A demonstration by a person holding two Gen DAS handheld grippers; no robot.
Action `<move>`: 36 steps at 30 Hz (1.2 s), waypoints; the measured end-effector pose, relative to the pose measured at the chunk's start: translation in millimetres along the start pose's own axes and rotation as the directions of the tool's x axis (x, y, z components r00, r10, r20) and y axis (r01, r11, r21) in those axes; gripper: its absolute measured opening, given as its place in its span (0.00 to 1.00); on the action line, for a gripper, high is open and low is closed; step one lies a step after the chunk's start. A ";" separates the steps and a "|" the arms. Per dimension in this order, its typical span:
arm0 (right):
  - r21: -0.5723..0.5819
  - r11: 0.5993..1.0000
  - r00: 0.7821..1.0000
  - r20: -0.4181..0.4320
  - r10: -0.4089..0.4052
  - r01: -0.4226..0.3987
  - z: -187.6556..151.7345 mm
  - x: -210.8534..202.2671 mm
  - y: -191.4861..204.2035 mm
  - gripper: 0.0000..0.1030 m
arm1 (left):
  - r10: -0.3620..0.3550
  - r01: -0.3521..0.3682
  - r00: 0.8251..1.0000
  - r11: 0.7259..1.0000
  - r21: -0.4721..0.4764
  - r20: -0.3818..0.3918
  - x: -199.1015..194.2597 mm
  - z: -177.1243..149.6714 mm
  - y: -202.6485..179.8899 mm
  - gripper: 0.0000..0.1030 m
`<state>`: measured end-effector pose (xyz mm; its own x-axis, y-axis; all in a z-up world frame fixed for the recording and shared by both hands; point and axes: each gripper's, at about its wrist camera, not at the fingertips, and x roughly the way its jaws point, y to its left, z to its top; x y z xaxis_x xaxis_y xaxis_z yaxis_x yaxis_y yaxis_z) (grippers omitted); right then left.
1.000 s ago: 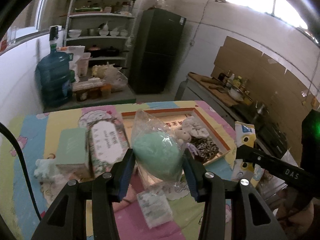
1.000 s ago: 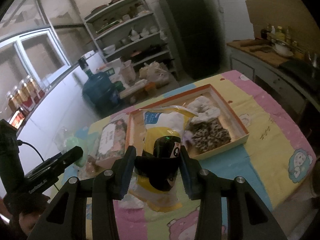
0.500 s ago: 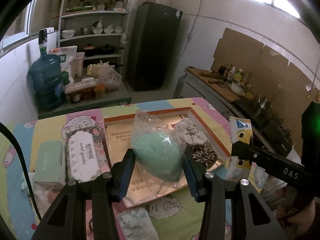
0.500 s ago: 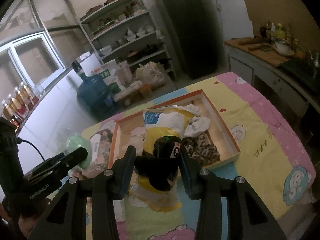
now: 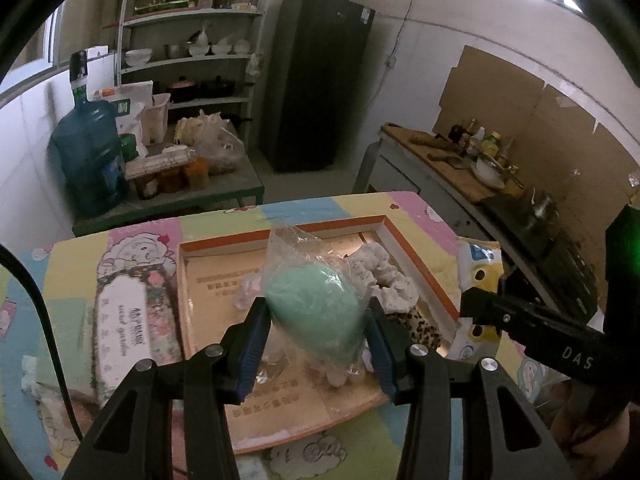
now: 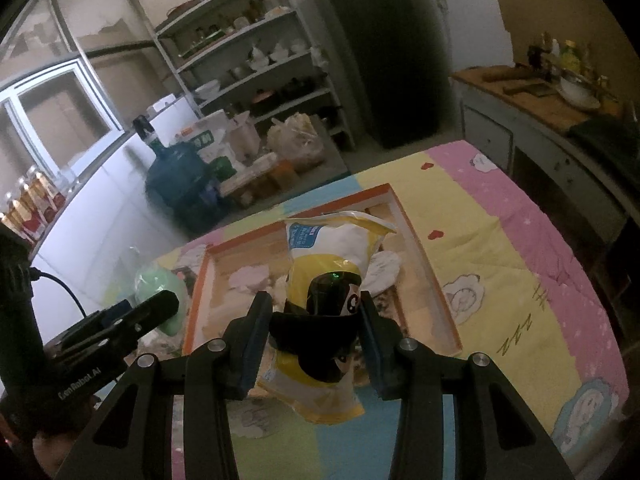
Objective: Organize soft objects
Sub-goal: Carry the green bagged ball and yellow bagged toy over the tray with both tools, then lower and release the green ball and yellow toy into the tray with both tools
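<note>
My left gripper is shut on a mint-green soft lump in a clear plastic bag, held above the orange-rimmed flat box. In that box lie a white fluffy piece and a leopard-print piece. My right gripper is shut on a yellow and white pouch with a black panda-like print, hanging over the same box. In the right wrist view the left gripper and its green bag show at the left.
A floral tissue pack and a pale green pack lie left of the box on the cartoon-print tablecloth. Beyond the table stand a blue water jug, shelves, a dark fridge and a counter.
Both grippers have moved forward over the table with their loads. The box has come nearer and now lies under them. The grips have not changed.
</note>
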<state>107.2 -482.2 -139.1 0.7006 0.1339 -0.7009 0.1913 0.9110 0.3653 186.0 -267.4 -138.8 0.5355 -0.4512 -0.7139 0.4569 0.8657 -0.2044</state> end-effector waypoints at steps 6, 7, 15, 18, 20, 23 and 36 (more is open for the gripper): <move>-0.004 1.000 0.999 -0.040 -0.004 0.004 8.1 19.7 -15.8 0.42 | 0.009 -0.009 1.000 1.000 -0.009 -0.025 25.3 4.5 -6.6 0.47; -0.008 1.000 0.999 -0.047 -0.005 0.004 9.2 23.2 -17.6 0.42 | 0.013 -0.013 0.999 1.000 -0.012 -0.032 31.0 4.9 -7.0 0.47; -0.035 0.999 0.995 -0.097 -0.008 0.005 17.4 50.0 -27.4 0.42 | 0.018 -0.020 0.997 0.999 -0.032 -0.071 60.4 4.1 -7.8 0.47; -0.043 0.999 0.993 -0.119 -0.015 0.010 19.2 60.2 -30.2 0.42 | 0.019 -0.022 0.996 0.999 -0.038 -0.083 69.9 4.1 -7.1 0.47; -0.049 0.999 0.991 -0.132 -0.018 0.012 19.7 66.5 -30.9 0.42 | 0.020 -0.024 0.995 0.999 -0.040 -0.093 77.0 4.3 -7.0 0.47; -0.061 0.998 0.989 -0.147 -0.019 0.010 19.2 75.5 -30.4 0.42 | 0.020 -0.025 0.993 0.999 -0.042 -0.114 87.0 4.3 -6.6 0.47; -0.069 0.998 0.978 -0.206 -0.030 0.016 7.8 109.1 -33.8 0.42 | 0.027 -0.035 0.989 0.998 -0.056 -0.145 110.2 -1.9 3.4 0.47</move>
<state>182.5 -501.5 -223.1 0.5381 0.1842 -0.8225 0.1547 0.9377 0.3112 245.2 -313.8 -219.4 0.4391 -0.3915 -0.8086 0.3970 0.8920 -0.2163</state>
